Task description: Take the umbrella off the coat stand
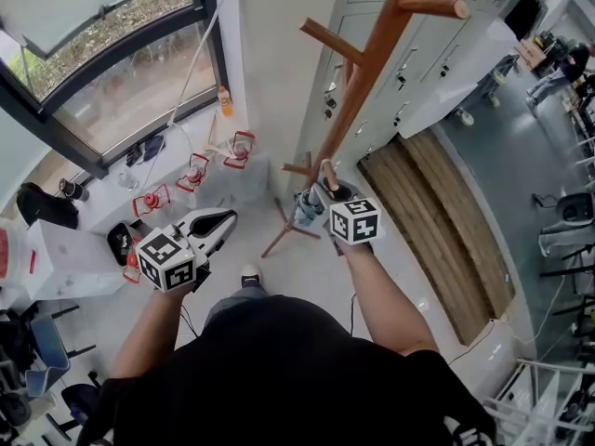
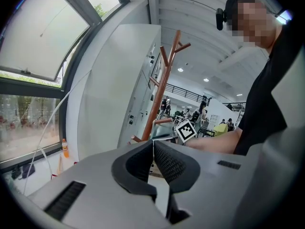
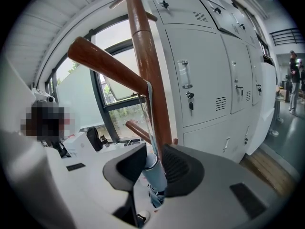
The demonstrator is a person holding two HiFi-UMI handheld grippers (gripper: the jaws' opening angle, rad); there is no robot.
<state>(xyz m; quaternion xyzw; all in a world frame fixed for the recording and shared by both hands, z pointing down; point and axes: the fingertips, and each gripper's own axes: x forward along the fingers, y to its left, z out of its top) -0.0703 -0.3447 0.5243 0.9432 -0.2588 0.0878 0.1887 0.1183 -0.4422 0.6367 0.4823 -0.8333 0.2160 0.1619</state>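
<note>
The folded umbrella (image 3: 155, 175) hangs beside the pole of the wooden coat stand (image 3: 150, 70), low down, its thin strap running up to where a slanting peg (image 3: 107, 66) meets the pole. In the head view the umbrella (image 1: 305, 210) shows as a small pale bundle against the stand (image 1: 376, 49), above the light floor (image 1: 307, 258).

The right tool (image 3: 153, 149) is closed around the umbrella's pale blue-grey handle. One dark pad sits against each side of it, and the folded cloth hangs out below the jaws. From above, this tool (image 1: 327, 191) is up against the stand's lower pegs, with its marker cube (the black-and-white one) nearer the person.

The left tool (image 2: 152, 144) holds nothing, and its two ribbed pads meet at the tips. In the head view it (image 1: 223, 219) hangs well apart from the stand, off to the left and pointing towards the window (image 1: 112, 54).

White lockers (image 3: 209, 70) stand just behind the stand.
</note>
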